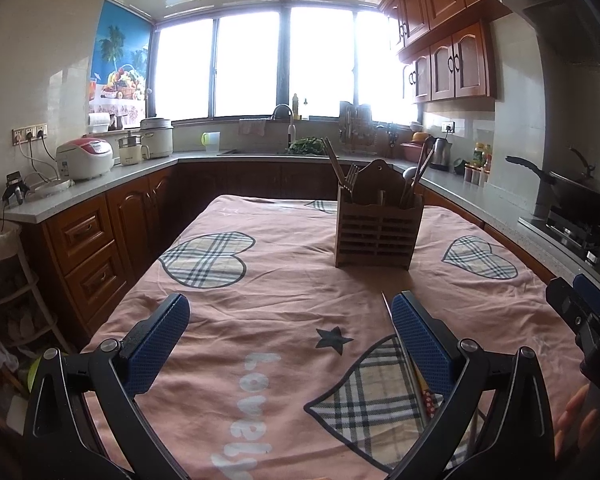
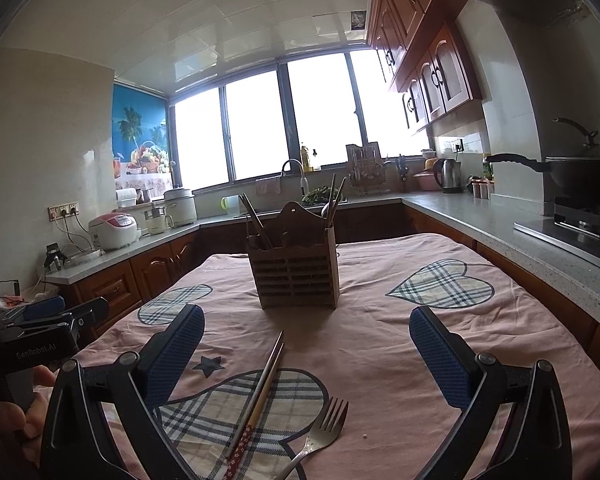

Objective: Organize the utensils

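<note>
A wooden slatted utensil holder (image 1: 378, 220) (image 2: 294, 268) stands on the pink tablecloth (image 1: 284, 280) (image 2: 364, 320), with chopsticks, a fork and a ladle upright in it. A pair of chopsticks (image 2: 258, 392) and a metal fork (image 2: 320, 432) lie loose on the cloth between the right gripper's fingers. The chopsticks (image 1: 410, 368) also show by the left gripper's right finger. My left gripper (image 1: 290, 340) is open and empty above the cloth. My right gripper (image 2: 306, 354) is open and empty, above the loose utensils.
Wooden cabinets and grey counters surround the table on three sides. Rice cookers (image 1: 86, 156) stand on the left counter, a sink (image 1: 284, 136) under the window, a kettle (image 2: 448, 174) and a black wok (image 2: 580, 172) on a stove at right.
</note>
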The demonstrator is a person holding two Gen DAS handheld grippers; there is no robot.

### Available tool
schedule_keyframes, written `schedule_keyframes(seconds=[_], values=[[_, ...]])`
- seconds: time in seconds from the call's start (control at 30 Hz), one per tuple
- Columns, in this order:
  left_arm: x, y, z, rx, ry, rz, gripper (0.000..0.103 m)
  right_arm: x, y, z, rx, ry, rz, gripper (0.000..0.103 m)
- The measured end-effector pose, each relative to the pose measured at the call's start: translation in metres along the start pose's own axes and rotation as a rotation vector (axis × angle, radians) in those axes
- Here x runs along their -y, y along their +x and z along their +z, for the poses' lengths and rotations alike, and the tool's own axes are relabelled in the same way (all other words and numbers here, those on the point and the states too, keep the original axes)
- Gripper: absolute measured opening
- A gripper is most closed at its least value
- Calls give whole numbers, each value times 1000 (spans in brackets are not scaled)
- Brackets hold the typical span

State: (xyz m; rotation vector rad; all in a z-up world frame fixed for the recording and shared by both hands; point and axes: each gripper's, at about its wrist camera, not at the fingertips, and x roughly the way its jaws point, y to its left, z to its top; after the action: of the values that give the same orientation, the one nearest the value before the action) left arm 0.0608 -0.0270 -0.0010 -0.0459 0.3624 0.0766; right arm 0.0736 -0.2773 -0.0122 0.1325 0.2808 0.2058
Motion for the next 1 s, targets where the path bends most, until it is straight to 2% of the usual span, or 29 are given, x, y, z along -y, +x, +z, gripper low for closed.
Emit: schedule_keyframes(seconds=[1.0], values=[[-2,0,1,0,0,-2,103,-5,1,4,3,-6,13,103]])
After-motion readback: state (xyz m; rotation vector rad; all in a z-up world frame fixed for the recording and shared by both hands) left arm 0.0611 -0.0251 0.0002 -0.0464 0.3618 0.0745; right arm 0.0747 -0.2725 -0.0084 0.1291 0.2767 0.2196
